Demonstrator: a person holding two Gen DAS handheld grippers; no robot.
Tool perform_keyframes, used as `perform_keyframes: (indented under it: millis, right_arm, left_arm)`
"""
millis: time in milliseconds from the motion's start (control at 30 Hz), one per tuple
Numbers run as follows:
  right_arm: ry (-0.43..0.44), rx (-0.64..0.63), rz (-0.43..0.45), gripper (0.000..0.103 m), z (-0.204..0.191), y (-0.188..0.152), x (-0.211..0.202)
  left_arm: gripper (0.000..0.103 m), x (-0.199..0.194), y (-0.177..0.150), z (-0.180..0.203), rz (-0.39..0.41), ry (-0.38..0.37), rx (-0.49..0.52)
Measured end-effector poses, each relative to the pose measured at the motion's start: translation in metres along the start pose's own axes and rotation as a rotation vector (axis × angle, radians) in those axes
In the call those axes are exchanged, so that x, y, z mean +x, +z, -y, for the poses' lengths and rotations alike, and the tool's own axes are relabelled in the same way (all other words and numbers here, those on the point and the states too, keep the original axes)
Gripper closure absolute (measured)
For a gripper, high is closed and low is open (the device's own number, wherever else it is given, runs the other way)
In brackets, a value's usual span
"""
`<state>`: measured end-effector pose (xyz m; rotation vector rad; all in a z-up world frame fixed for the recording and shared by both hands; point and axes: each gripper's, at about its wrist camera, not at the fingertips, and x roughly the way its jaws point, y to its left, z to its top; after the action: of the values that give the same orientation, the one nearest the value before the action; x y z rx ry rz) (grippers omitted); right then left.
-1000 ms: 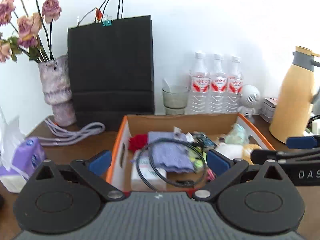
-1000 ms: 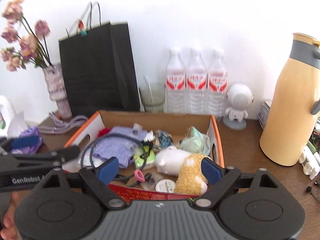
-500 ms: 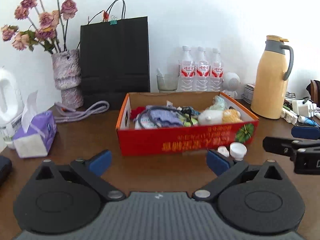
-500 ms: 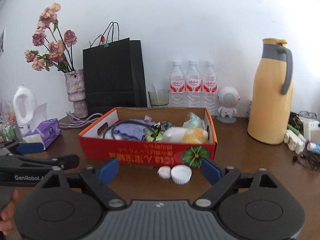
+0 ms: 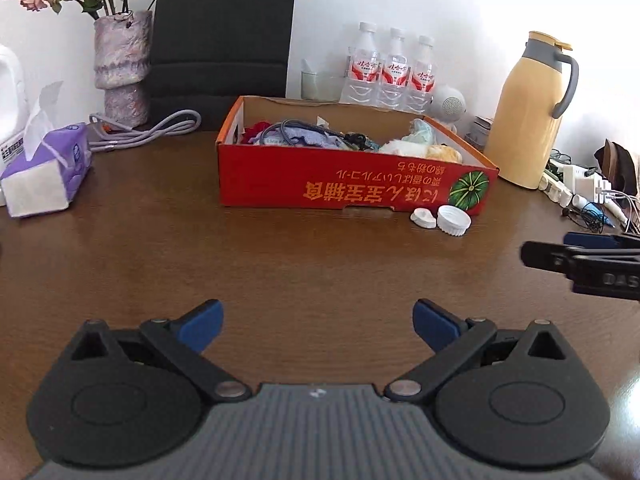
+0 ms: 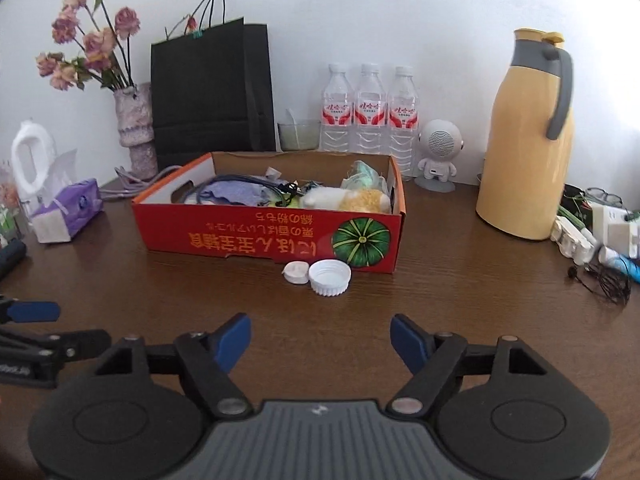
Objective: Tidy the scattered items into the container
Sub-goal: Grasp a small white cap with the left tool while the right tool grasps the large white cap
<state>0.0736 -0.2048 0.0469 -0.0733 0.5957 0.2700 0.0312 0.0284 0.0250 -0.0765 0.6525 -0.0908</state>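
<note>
1. Presently, brown wooden table (image 6: 440, 280) against a white wall (image 6: 400, 20).
2. Red box (image 6: 272, 236), mid-table, holds cloth, cable, plush toy (image 6: 348, 200).
3. Two white caps (image 6: 318, 275) lie outside, touching its front.
4. Left gripper (image 5: 316, 322) wide open, empty; right gripper (image 6: 320, 338) closing, nothing between.

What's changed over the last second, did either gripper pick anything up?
No. Both grippers pulled back from above the red box to in front of it. The left gripper is open and empty; the right gripper is empty, jaws closing slightly. The box's contents and the two white caps haven't moved.
</note>
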Motion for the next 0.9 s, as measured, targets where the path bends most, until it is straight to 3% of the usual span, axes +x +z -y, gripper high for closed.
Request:
perform_keyframes:
  millis: [100,167,367,400,433,500,667,767,900]
  right_arm:
    - [0.03,0.005,-0.058,0.038,0.006,0.015,0.053]
    - [0.037,-0.008,-0.079,0.04,0.007,0.021,0.08]
    - [0.075,0.0,-0.123,0.048,0.019,0.027,0.121]
    - [0.088,0.007,-0.116,0.051,0.022,0.027,0.122]
    - [0.091,0.017,-0.112,0.065,0.025,0.026,0.12]
    - [0.077,0.035,-0.096,0.064,0.031,0.024,0.11]
    - [0.04,0.088,0.004,0.064,0.054,0.015,0.073]
    - [0.043,0.138,0.069,0.064,0.069,0.007,0.054]
    - [0.084,0.207,0.108,0.064,0.081,-0.001,0.04]
  left_arm:
    - [0.0,0.015,0.011,0.006,0.01,0.001,0.027]
    - [0.0,0.029,0.019,0.009,0.008,0.006,0.028]
    - [0.0,0.069,0.037,0.02,-0.03,-0.022,0.044]
    - [0.003,0.075,0.039,0.023,-0.037,-0.026,0.055]
    - [0.004,0.081,0.041,0.027,-0.044,-0.028,0.067]
    - [0.012,0.09,0.046,0.037,-0.049,-0.037,0.089]
    - [0.02,0.117,0.057,0.072,-0.039,-0.133,0.128]
    - [0.044,0.14,0.061,0.091,-0.058,-0.108,0.133]
    - [0.047,0.156,0.066,0.105,-0.055,-0.087,0.142]
